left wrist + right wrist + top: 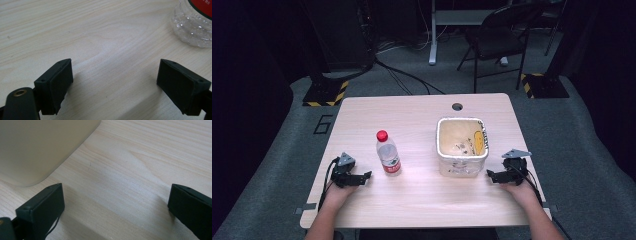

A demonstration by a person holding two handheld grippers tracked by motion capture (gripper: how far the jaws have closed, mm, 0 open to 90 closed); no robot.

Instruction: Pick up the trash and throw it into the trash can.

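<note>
A clear plastic bottle (388, 153) with a red cap and a red label stands upright on the wooden table (412, 120), left of centre. Its base (193, 30) sits at the upper right of the left gripper view. My left gripper (366, 176) rests on the table just left of the bottle, open, nothing between its jaws (115, 82). A cream square bin (461, 145) lined with clear plastic stands right of centre, with a yellow scrap and dark bits inside. My right gripper (488, 174) rests open beside the bin's right wall (37, 147), jaws apart over bare wood (116, 207).
The table has a round cable hole (457, 106) near its far edge. Behind the table stand a black folding chair (499, 37), floor cables and two stands with yellow-black striped bases (326, 92). Bare wood lies between bottle and bin.
</note>
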